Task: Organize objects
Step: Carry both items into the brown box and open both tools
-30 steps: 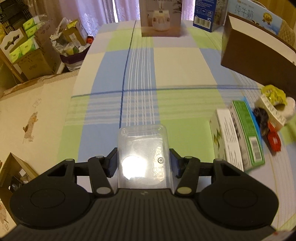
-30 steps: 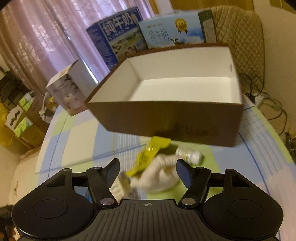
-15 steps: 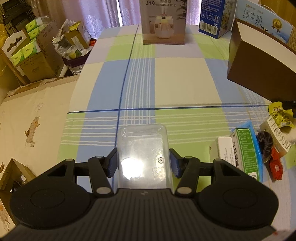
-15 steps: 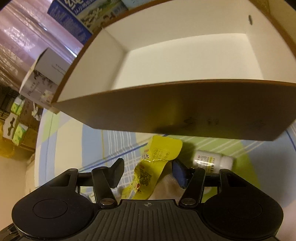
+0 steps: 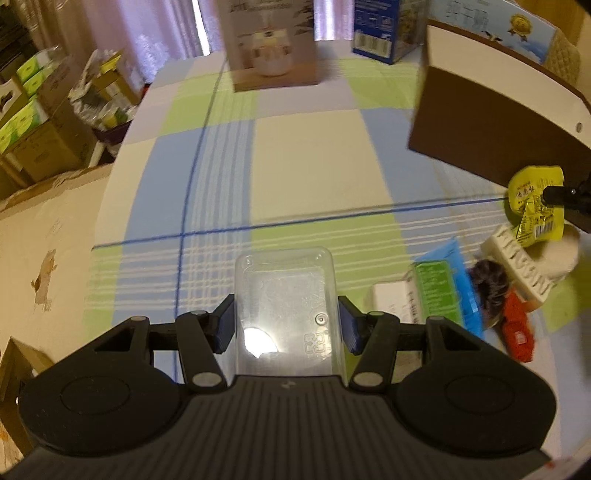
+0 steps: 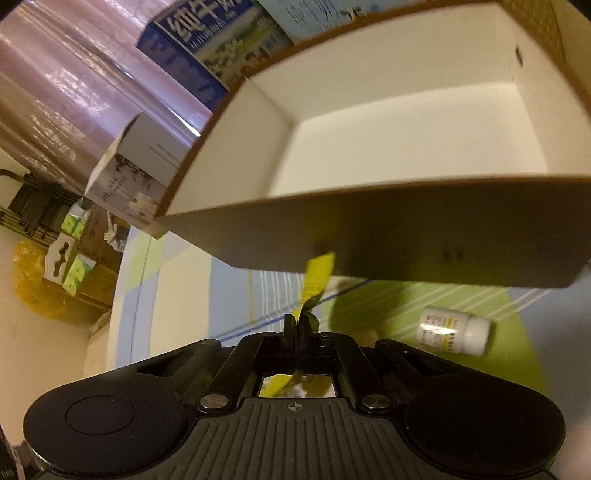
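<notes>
Yellow packet [image 6: 317, 281] pinched in right gripper [image 6: 298, 320], jaws pressed together on its lower end, packet sticking up and forward, lifted off the table. Its top edge sits in front of the near wall of the brown box [image 6: 406, 236]. Box interior white, nothing seen inside. In the left wrist view the same packet [image 5: 535, 205] hangs at the right edge, a dark fingertip [image 5: 554, 192] of the right gripper on it, just in front of the box [image 5: 491, 140].

Left gripper [image 5: 286, 324] pinching a clear tub [image 5: 284, 310], blue pads against both its side walls, tub held above the checked tablecloth [image 5: 303, 166]; glare spot on its base.

White bottle [image 6: 454, 330] lies on its side on the cloth, right of the right gripper, near the box's front.

Pile on the table right of the left gripper: white carton [image 5: 391, 304], green carton [image 5: 437, 288] next to it, blue flat pack [image 5: 463, 291] under or beside the green one, dark fuzzy thing [image 5: 487, 284], red item [image 5: 519, 336], white lettered block [image 5: 521, 266], cream round thing [image 5: 561, 254]. All blurred, close together, exact contact can't tell.

Far end of table: humidifier box [image 5: 273, 44] upright, blue milk carton [image 5: 384, 29] to its right, light-blue carton [image 5: 495, 26] behind the brown box. Left of table: cardboard boxes [image 5: 40, 140] with green packs, pink curtain [image 5: 147, 33] behind.
</notes>
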`<action>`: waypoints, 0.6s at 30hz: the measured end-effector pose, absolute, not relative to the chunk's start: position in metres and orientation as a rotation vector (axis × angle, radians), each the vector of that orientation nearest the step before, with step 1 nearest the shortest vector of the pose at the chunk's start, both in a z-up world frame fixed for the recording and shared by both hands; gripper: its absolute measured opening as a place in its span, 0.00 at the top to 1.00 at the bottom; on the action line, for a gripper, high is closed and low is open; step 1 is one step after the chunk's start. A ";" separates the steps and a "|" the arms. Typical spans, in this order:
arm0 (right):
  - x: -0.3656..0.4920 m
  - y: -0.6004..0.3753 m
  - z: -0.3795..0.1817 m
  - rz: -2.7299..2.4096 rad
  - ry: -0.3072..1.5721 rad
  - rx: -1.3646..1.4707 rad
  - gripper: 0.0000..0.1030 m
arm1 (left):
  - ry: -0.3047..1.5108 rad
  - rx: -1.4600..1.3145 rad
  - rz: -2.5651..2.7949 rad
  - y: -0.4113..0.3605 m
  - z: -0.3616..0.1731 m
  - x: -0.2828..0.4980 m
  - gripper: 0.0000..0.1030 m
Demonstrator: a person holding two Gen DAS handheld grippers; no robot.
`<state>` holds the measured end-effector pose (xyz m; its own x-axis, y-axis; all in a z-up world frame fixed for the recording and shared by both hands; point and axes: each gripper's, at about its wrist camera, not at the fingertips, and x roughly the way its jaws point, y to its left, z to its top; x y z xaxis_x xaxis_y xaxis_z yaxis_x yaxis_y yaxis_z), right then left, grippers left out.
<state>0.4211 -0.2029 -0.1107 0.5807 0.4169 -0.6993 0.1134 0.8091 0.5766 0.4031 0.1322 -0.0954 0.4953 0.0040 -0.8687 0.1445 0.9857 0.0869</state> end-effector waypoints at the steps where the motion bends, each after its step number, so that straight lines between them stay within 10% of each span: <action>1: 0.417 -0.206 -0.105 0.196 0.934 0.627 1.00 | 1.045 0.160 -0.100 0.127 -0.093 0.405 0.50; 18: 0.390 -0.270 0.000 0.215 0.711 0.665 1.00 | 0.870 0.274 -0.404 -0.007 -0.015 0.464 0.50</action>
<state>0.3896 -0.2701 0.0005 0.7459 0.3990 -0.5333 0.0365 0.7751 0.6308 0.4637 -0.0068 -0.0153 0.5767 -0.2306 -0.7837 0.4498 0.8905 0.0690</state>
